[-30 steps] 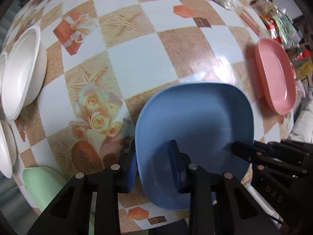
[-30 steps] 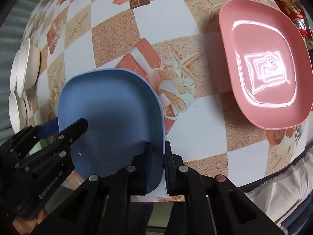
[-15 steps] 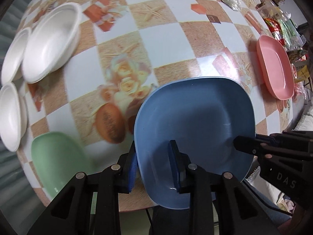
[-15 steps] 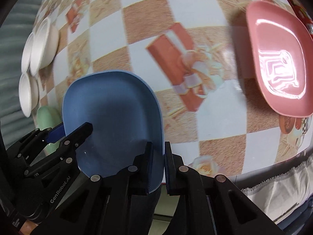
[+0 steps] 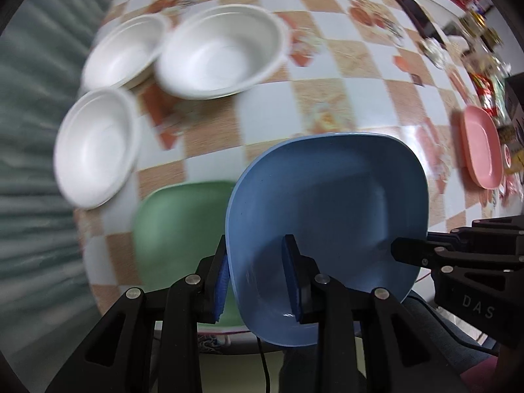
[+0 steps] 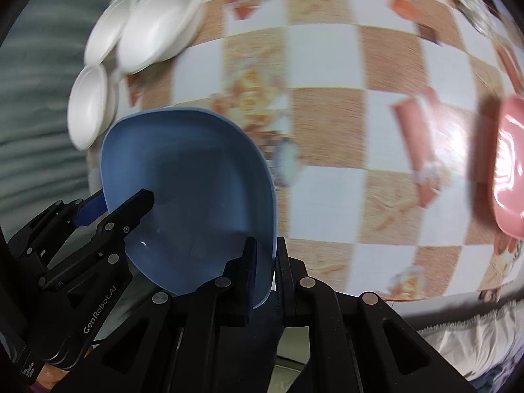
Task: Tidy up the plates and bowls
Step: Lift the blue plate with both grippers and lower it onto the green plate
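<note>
**Blue plate held by both grippers above table edge**

Checkered tablecloth (image 5: 327, 62) covers the table. Left gripper (image 5: 255, 275) is clamped on the near-left rim of the blue plate (image 5: 327, 196), one pad under the rim, one inside. Right gripper (image 6: 265, 271) is clamped on the plate's right rim. Blue plate is raised off the cloth, just beside and partly over the green plate (image 5: 177, 216). Three white bowls (image 5: 216, 49) sit at far left. Pink plate (image 5: 481, 147) lies well apart at right
</note>
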The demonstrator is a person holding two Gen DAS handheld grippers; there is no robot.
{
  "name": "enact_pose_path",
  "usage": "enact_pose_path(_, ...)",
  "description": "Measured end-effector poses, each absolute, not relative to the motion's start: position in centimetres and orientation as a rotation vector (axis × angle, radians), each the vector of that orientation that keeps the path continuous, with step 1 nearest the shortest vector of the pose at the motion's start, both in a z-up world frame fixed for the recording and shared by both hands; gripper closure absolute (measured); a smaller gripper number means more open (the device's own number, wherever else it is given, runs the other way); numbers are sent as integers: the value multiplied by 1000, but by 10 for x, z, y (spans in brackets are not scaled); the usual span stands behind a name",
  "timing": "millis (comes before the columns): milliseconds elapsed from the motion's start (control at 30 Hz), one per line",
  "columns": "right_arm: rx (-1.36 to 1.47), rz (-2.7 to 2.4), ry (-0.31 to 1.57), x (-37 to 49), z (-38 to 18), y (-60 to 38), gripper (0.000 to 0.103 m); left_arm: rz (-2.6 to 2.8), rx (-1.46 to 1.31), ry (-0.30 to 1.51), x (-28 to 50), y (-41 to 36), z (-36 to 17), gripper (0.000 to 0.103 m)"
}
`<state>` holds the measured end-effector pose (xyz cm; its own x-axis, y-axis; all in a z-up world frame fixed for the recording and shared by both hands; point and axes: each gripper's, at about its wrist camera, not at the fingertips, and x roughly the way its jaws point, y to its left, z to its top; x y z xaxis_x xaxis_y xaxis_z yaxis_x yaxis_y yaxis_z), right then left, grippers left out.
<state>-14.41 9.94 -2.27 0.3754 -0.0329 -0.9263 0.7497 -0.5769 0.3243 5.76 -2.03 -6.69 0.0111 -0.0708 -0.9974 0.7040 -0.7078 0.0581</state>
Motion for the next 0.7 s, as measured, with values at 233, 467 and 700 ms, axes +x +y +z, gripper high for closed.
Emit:
enact_pose_path(233,1818,-1190,675,-84,-28,55,90,-1686,1676,683,117,-71,-56,70)
enact_pose_path(467,1831,-1152,716,-54,-39,39,90,-1666,1669,686,146,-88,-64,70)
enact_pose_path(700,1861,-1164,741,-27,-57,14,90,-1666,1683,691,143,-89,-75,69)
